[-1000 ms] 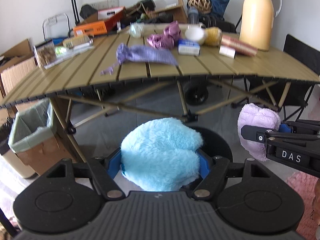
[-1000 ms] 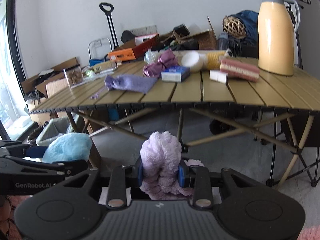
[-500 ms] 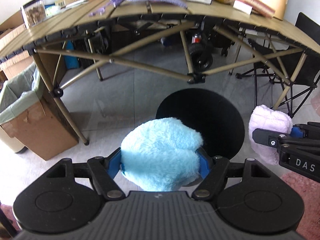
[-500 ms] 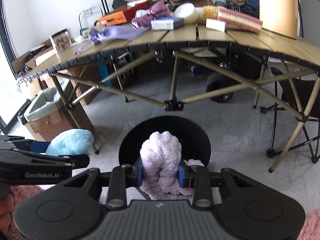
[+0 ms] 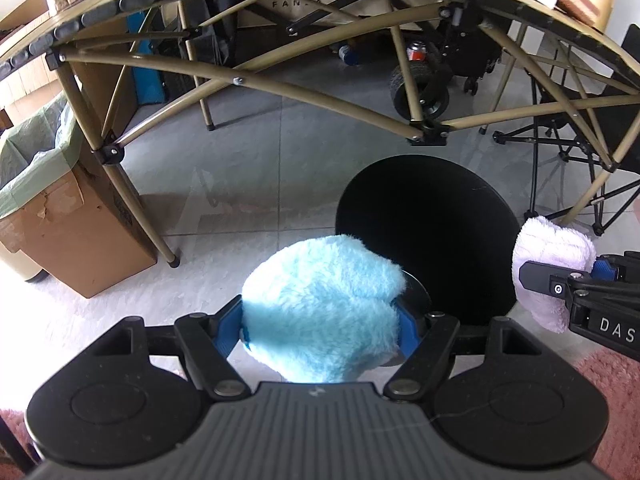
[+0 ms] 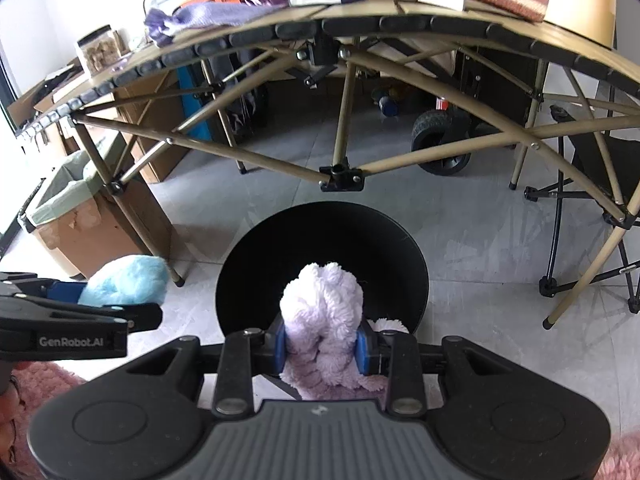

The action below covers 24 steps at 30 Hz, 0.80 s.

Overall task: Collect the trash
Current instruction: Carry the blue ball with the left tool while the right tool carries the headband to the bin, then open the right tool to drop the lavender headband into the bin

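Observation:
My left gripper (image 5: 320,320) is shut on a fluffy light-blue ball (image 5: 320,304), held just left of and above a round black bin (image 5: 428,236) on the floor. My right gripper (image 6: 322,340) is shut on a fluffy lilac ball (image 6: 324,312), held over the near rim of the same black bin (image 6: 320,240). The lilac ball also shows at the right in the left wrist view (image 5: 552,264). The blue ball shows at the left in the right wrist view (image 6: 128,284).
A folding slatted table (image 6: 400,28) with crossed legs stands just beyond the bin, loaded with boxes and cloths. A lined cardboard box (image 5: 52,208) sits on the floor at left by a table leg. A folding chair (image 6: 600,168) stands at right. Pink rug (image 5: 612,380) lies near me.
Both grippers have tilted down and moved lower and forward. The table top has risen out of view and the black bin has grown larger under the two balls.

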Motion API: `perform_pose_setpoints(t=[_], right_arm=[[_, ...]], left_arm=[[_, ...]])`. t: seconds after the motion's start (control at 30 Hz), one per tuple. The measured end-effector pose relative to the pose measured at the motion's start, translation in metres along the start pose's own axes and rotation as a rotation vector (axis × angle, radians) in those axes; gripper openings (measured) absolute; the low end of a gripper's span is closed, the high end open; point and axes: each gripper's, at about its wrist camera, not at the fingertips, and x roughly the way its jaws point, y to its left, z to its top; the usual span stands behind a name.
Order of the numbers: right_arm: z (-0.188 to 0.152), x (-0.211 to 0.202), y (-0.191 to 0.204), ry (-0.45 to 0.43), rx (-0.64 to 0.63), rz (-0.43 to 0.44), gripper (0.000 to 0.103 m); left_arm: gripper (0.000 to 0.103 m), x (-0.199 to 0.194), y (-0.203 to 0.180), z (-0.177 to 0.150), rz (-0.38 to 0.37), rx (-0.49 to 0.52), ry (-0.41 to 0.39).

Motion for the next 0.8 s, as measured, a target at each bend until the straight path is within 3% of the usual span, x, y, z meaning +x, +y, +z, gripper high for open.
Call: perform_pose_setpoints(t=[0.8], right_arm=[[0.038,0.092,0.031,0.122,-0.055,0.002,0.031]], left_arm=[[0.074,0.037,0.037,0.013,0.049,-0.093,0.071]])
